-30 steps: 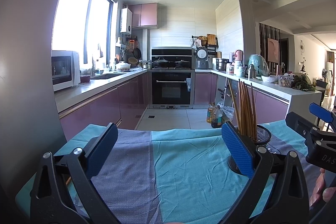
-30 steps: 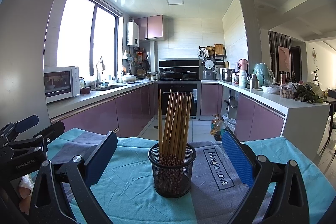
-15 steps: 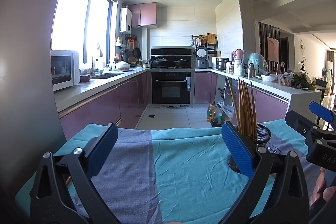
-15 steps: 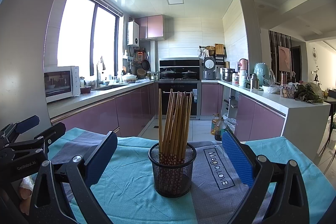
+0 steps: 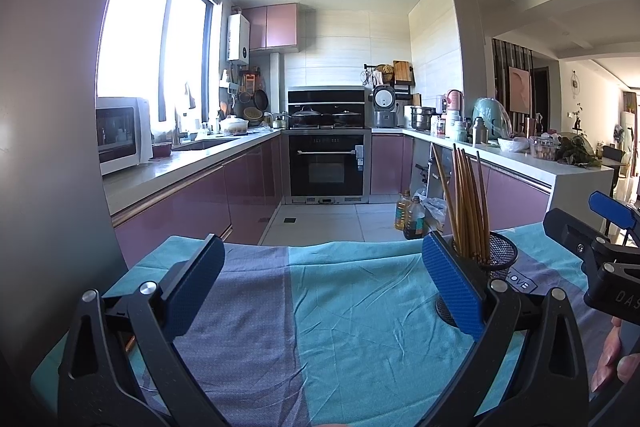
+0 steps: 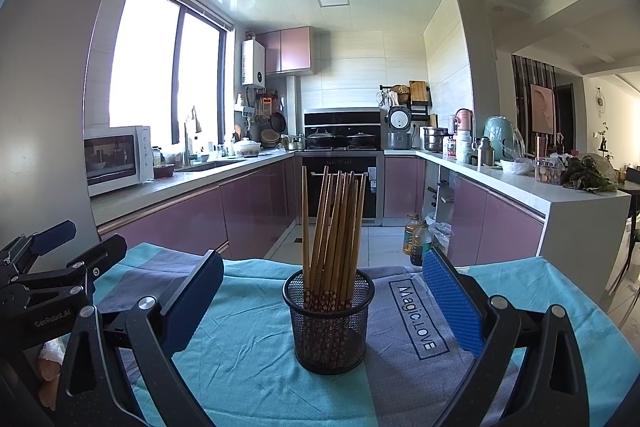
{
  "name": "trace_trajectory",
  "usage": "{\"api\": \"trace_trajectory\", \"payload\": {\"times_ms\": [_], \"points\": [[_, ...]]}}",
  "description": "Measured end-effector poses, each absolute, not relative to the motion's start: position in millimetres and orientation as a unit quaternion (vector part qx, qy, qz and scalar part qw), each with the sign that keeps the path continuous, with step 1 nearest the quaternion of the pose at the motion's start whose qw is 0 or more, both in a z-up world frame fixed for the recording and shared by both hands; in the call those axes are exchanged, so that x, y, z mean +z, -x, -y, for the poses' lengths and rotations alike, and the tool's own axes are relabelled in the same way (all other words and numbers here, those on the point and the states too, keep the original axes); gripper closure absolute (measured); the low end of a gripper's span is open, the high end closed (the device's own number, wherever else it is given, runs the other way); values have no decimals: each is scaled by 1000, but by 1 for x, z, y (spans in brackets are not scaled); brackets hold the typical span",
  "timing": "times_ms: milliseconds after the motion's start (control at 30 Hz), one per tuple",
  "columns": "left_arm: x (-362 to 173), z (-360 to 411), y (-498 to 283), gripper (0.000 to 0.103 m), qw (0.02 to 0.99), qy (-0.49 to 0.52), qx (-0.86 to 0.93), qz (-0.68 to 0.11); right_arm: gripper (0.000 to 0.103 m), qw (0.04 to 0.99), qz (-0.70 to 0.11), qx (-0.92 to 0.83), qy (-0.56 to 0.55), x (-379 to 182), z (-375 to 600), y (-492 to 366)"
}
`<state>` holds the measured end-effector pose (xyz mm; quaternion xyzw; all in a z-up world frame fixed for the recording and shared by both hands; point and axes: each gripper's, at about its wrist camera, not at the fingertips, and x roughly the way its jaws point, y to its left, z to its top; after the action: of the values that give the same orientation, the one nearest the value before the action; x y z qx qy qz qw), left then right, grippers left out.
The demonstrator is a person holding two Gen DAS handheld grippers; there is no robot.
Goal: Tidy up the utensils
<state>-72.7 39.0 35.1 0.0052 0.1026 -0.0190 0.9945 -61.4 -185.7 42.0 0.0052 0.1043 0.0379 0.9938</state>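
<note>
A black mesh cup (image 6: 329, 321) stands upright on the teal and grey cloth, holding several wooden chopsticks (image 6: 334, 227). My right gripper (image 6: 320, 299) is open, its blue pads on either side of the cup and a little nearer to me, touching nothing. In the left wrist view the same cup (image 5: 496, 259) and chopsticks (image 5: 466, 203) sit partly behind the right pad of my left gripper (image 5: 320, 287), which is open over bare cloth. Each gripper shows at the edge of the other's view: the right gripper (image 5: 600, 251), the left gripper (image 6: 48, 267).
The cloth-covered table (image 6: 248, 359) ends at a far edge above the kitchen floor. Purple cabinets, an oven (image 6: 340, 187) and worktops lie beyond. Oil bottles (image 6: 416, 239) stand on the floor. A person's fingers (image 5: 612, 359) show at the lower right.
</note>
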Motion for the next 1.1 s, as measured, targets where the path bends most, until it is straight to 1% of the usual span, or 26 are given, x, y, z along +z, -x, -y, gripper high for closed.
{"api": "trace_trajectory", "payload": {"times_ms": [1100], "points": [[36, -43, 70, 6, 994, -7, -17, -106, 7, 994, -105, 35, -7, 38, 188, 60]]}}
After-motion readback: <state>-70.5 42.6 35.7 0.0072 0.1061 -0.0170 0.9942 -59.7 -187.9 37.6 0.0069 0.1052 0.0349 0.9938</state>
